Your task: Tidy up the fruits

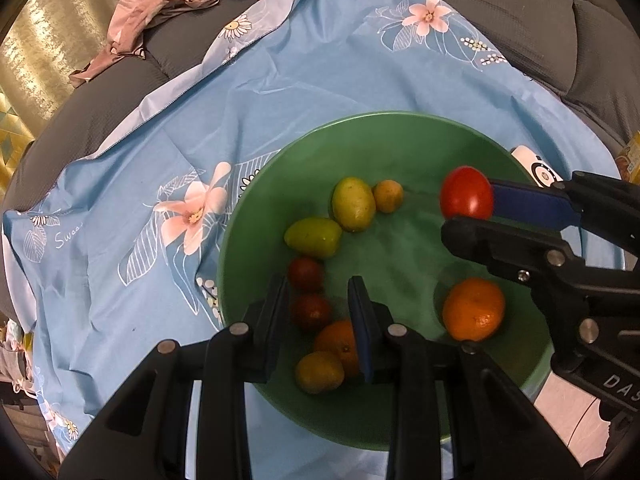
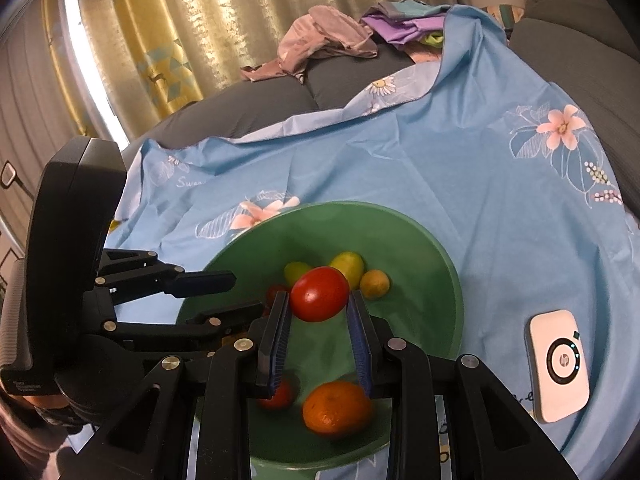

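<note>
A green bowl [image 1: 256, 208] sits on a blue flowered cloth and holds several fruits: green-yellow ones [image 1: 353, 204], small dark red ones [image 1: 306, 274] and two oranges [image 1: 473, 309]. My right gripper [image 2: 319, 298] is shut on a red tomato [image 2: 319, 294] and holds it above the bowl [image 2: 440, 280]; the tomato also shows in the left wrist view [image 1: 466, 199]. My left gripper [image 1: 319, 290] is open and empty, low over the bowl's near side, with a dark red fruit between its fingers' line of sight.
A white handheld device [image 2: 558, 364] lies on the cloth [image 2: 440, 168] right of the bowl. Grey sofa cushions [image 1: 540, 20] surround the cloth. Crumpled clothes [image 2: 320, 44] lie at the back, with curtains behind.
</note>
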Demonstrator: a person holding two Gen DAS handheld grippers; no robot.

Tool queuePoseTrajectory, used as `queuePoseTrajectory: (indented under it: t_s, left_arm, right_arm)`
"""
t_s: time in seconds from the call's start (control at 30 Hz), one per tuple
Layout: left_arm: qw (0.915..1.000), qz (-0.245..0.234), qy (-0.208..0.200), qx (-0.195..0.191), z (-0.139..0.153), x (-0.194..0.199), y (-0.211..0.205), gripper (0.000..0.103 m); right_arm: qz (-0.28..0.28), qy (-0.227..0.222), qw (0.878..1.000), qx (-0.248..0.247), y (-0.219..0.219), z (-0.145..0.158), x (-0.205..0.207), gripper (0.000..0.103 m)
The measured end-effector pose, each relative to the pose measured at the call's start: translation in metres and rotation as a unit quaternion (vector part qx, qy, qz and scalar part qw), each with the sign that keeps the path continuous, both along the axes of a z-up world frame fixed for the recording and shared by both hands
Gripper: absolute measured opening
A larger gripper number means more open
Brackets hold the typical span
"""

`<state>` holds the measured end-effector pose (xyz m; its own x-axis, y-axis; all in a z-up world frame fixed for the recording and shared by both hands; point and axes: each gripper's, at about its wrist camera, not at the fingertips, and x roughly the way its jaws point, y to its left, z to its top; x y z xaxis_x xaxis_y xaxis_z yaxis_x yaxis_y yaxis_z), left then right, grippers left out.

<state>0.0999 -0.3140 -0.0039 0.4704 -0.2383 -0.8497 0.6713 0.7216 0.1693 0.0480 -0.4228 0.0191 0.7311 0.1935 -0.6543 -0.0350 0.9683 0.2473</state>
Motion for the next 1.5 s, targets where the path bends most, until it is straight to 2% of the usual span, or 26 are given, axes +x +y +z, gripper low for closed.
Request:
queuePoseTrajectory:
  t_s: [0.47,0.53,0.67,0.83,0.97,1.1,1.47,1.5]
  left_arm:
    - [0.9999,-0.001,0.006,0.016,-0.008,0.005,-0.002,0.033]
    - [0.9998,0.000,0.005,0.017,-0.008,0.005,-0.002,0.038]
    - [0.9998,0.001,0.004,0.019,-0.009,0.005,-0.002,0.040]
    - [0.9998,0.004,0.001,0.020,-0.007,0.005,-0.002,0.049]
    - [0.9997,0.006,-0.004,0.021,-0.005,0.003,-0.002,0.052]
    - [0.9996,0.011,-0.011,0.022,-0.002,0.001,-0.001,0.065]
    - [0.9993,0.023,-0.027,0.011,0.013,-0.009,0.006,0.078]
    - [0.9992,0.026,-0.028,0.011,0.014,-0.009,0.006,0.081]
  right_arm:
    - [-0.004,0.032,0.999,-0.012,0.001,-0.011,0.008,0.031]
    - [-0.004,0.033,0.999,-0.012,0.001,-0.012,0.008,0.031]
    - [-0.006,0.034,0.999,-0.011,0.001,-0.011,0.007,0.031]
    - [-0.008,0.038,0.999,-0.014,0.001,-0.012,0.008,0.031]
    - [-0.011,0.040,0.999,-0.016,0.001,-0.011,0.008,0.031]
    - [-0.015,0.042,0.999,-0.016,0.000,-0.010,0.006,0.031]
    - [-0.020,0.037,0.999,-0.033,0.003,0.005,-0.005,0.033]
    - [-0.021,0.036,0.999,-0.035,0.004,0.007,-0.006,0.033]
